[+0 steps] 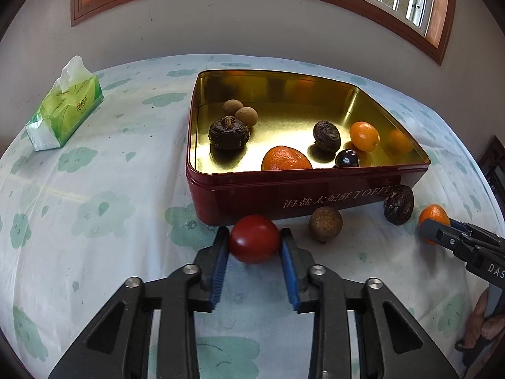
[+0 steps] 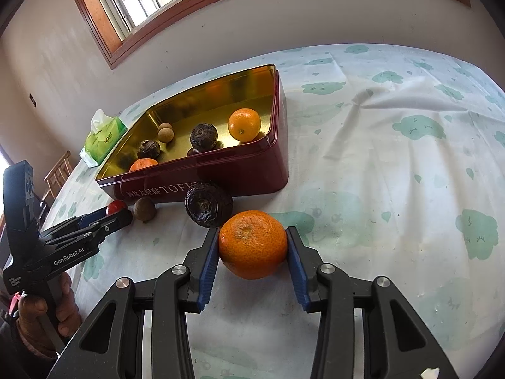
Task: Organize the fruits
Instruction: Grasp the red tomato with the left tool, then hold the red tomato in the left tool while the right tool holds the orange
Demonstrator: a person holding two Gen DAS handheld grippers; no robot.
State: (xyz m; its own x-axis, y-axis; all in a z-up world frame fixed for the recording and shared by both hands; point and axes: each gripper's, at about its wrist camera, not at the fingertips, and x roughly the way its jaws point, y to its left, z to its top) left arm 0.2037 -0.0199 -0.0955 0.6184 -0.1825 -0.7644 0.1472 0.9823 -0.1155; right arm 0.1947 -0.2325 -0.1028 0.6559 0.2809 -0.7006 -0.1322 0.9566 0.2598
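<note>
A dark red tin (image 1: 252, 194) with a gold inside holds several fruits: a mandarin (image 1: 285, 159), a kumquat (image 1: 364, 136), two dark wrinkled fruits and two small brown ones. My left gripper (image 1: 255, 243) is shut on a red tomato (image 1: 254, 242) on the cloth just in front of the tin. My right gripper (image 2: 252, 244) is shut on a mandarin (image 2: 252, 243) resting on the cloth. A dark wrinkled fruit (image 2: 206, 203) and a brown round fruit (image 2: 144, 209) lie by the tin's front wall.
A green tissue pack (image 1: 64, 117) lies at the far left of the table. The table carries a white cloth with green cloud prints (image 2: 394, 189). A wall with a wood-framed window stands behind. A wooden chair (image 2: 58, 170) stands beyond the left edge.
</note>
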